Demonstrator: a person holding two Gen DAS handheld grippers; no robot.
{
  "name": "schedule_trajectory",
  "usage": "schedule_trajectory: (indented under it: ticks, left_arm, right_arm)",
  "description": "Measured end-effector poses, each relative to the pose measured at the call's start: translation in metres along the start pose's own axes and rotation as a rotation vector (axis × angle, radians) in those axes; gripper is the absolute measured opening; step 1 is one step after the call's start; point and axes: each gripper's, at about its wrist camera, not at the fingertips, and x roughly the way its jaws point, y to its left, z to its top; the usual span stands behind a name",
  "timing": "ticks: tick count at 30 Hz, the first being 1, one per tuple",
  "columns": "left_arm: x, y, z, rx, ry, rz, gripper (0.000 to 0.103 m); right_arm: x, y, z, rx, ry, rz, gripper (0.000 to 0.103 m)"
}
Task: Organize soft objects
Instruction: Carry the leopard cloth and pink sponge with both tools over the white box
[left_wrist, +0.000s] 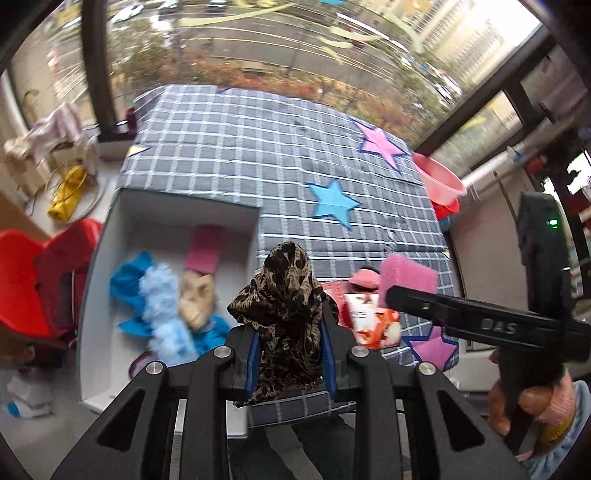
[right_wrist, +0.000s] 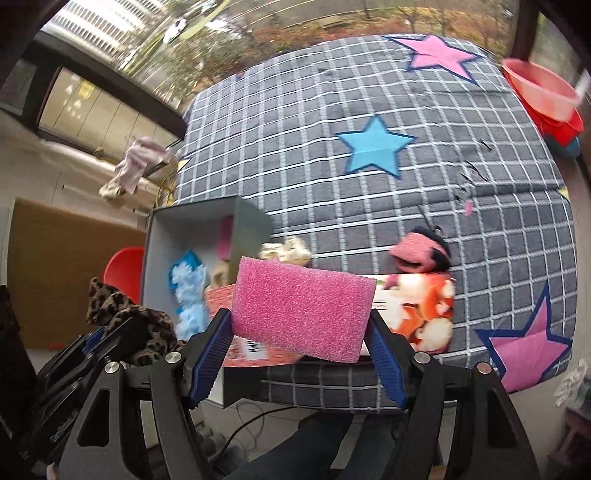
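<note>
At the left, the white box (left_wrist: 110, 229) already holds a blue fluffy toy (left_wrist: 162, 317). The left claw (left_wrist: 291, 354) grips a leopard scarf (left_wrist: 288, 306) near it; the right claw (right_wrist: 301, 336) clamps a pink sponge (right_wrist: 301, 312). Both likely need carrying over the box, then releasing. The box's near corner is hidden.

A big grey checked bed (right_wrist: 369, 177) with stars; just past the right gripper's (right_wrist: 301, 334) fingers lie a red picture box (right_wrist: 424, 306) and a pink-and-dark sock (right_wrist: 421, 251); the white box (left_wrist: 147, 218) sits ahead of the left gripper, to its left.
</note>
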Motion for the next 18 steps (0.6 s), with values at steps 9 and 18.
schedule_trajectory:
  ticks: [9, 18]
  left_arm:
    - [-0.006, 0.068, -0.023, -0.155, -0.012, 0.062, 0.030]
    - [-0.005, 0.108, -0.039, -0.255, -0.012, 0.096, 0.030]
  right_arm:
    - [0.018, 0.065, 0.001, -0.145, 0.047, -0.004, 0.073]
    - [0.045, 0.116, -0.002, -0.263, 0.103, 0.002, 0.073]
